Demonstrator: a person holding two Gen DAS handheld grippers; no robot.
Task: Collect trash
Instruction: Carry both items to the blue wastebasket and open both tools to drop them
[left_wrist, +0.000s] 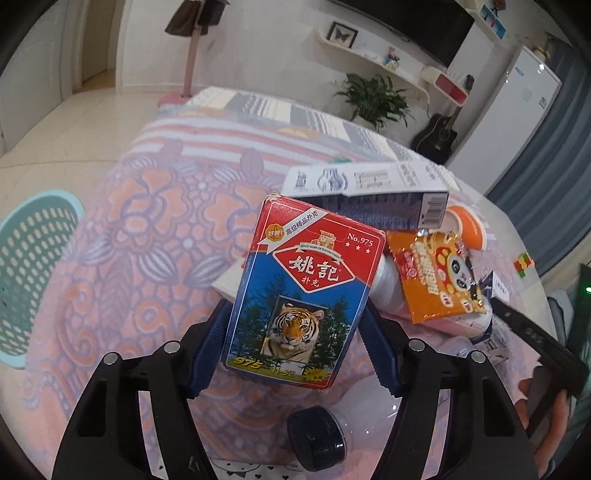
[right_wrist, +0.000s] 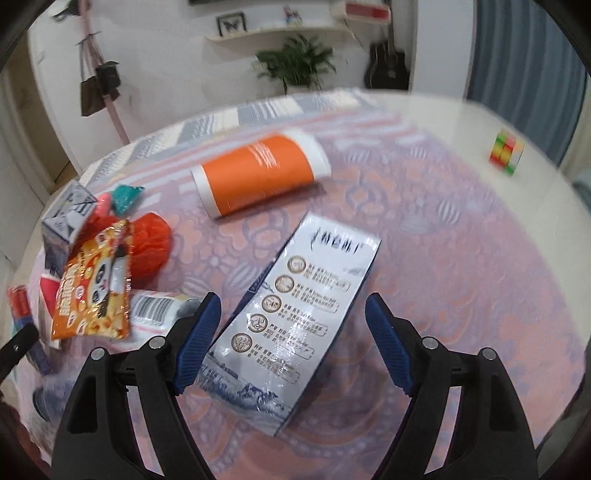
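Observation:
My left gripper (left_wrist: 291, 325) is shut on a red and blue playing-card box with a tiger picture (left_wrist: 299, 295), held above the flowered tablecloth. Behind it lie a white and blue carton (left_wrist: 365, 192), an orange snack packet (left_wrist: 436, 273) and an orange cup (left_wrist: 469, 225). A clear bottle with a black cap (left_wrist: 317, 439) lies under the gripper. My right gripper (right_wrist: 291, 328) is open, its fingers on either side of a white and blue carton (right_wrist: 299, 317) lying flat on the cloth. An orange cup (right_wrist: 262, 173) lies beyond it.
A teal perforated waste basket (left_wrist: 33, 273) stands on the floor left of the table. An orange snack packet (right_wrist: 96, 284), a red crumpled bag (right_wrist: 151, 243), a teal wrapper (right_wrist: 125, 197) and a small carton (right_wrist: 66, 221) lie at the left. A puzzle cube (right_wrist: 506, 155) sits at the far right.

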